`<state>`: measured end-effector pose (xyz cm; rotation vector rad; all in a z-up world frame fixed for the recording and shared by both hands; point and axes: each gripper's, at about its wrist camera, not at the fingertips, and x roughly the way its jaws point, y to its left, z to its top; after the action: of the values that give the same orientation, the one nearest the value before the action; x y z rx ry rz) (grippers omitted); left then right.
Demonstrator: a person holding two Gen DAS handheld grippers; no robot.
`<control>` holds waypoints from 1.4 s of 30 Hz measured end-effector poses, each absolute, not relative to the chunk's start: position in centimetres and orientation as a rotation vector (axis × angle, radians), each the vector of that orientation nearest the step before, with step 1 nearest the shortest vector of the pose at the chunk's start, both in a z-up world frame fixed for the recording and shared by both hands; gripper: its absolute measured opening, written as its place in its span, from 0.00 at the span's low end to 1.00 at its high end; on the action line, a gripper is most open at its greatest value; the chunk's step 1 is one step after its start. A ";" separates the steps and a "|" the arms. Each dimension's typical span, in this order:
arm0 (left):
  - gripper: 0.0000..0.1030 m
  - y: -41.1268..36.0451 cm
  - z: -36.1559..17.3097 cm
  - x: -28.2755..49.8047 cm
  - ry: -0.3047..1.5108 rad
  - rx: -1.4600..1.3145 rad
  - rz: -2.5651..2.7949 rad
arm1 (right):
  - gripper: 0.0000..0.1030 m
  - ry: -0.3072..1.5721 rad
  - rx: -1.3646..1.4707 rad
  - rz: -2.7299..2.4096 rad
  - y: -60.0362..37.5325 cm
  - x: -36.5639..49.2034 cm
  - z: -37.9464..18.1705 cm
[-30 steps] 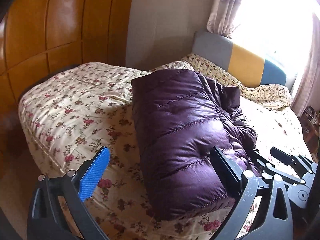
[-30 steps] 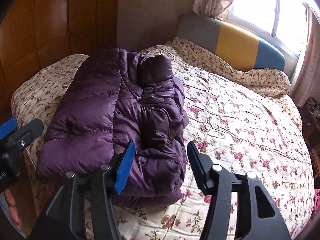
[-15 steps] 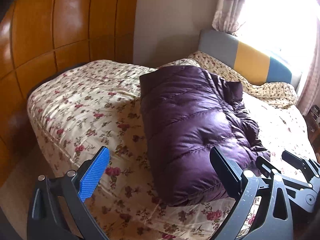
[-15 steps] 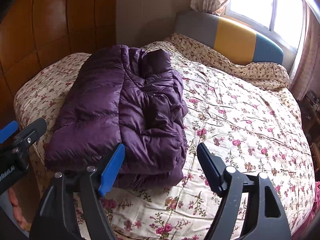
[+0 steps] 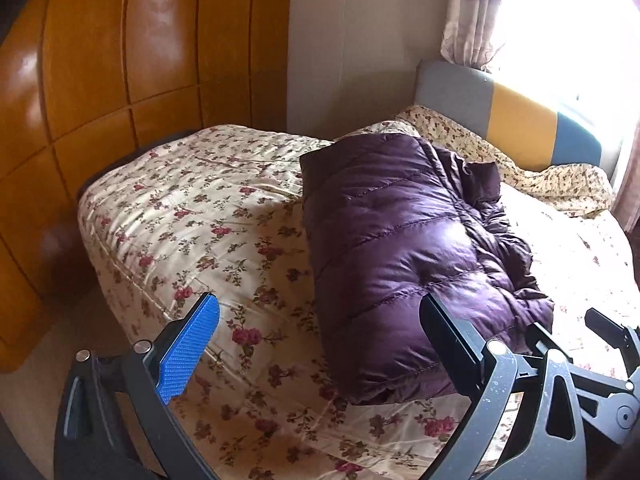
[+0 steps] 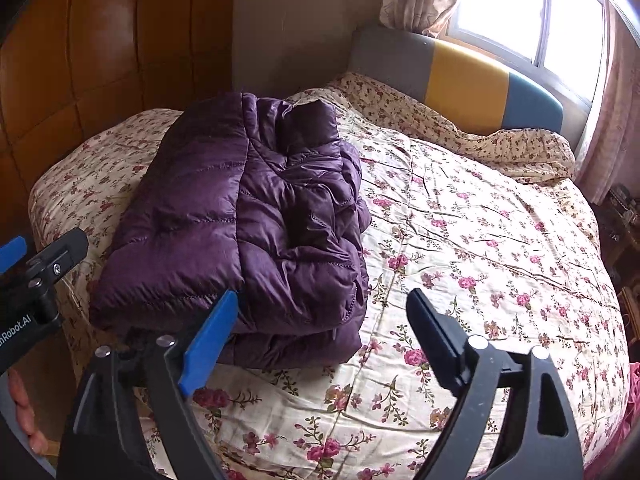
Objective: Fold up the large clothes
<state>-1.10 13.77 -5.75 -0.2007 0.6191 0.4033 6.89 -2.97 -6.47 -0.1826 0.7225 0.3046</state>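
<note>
Floral quilt (image 6: 480, 240) under folded purple jacket (image 6: 248, 220), wooden wardrobe (image 5: 100, 80) beside.

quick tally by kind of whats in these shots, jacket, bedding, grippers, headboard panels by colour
purple jacket: 1
floral quilt: 1
hand-held grippers, left and right, both open: 2
headboard panels, grey, yellow, blue: 3
total: 7
</note>
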 end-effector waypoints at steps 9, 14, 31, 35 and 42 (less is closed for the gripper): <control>0.97 13.7 -6.2 -0.9 0.654 -0.194 0.438 | 0.90 0.710 -0.186 0.316 -3.0 6.3 -5.9; 0.97 13.8 -6.2 -1.0 0.652 -0.201 0.440 | 0.91 0.703 -0.203 0.315 -2.6 6.0 -5.9; 0.97 13.4 -5.9 -1.3 0.635 -0.202 0.432 | 0.94 0.685 -0.212 0.325 -2.3 5.7 -5.9; 0.97 13.5 -6.0 -1.4 0.639 -0.208 0.432 | 0.94 0.685 -0.215 0.328 -2.2 5.7 -6.0; 0.97 13.2 -5.6 -1.7 0.621 -0.198 0.428 | 0.94 0.683 -0.217 0.327 -2.1 5.6 -6.0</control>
<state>-1.72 13.16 -5.61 -0.1976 0.6208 0.4276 5.63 -2.14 -6.02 -0.2165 0.6832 0.3265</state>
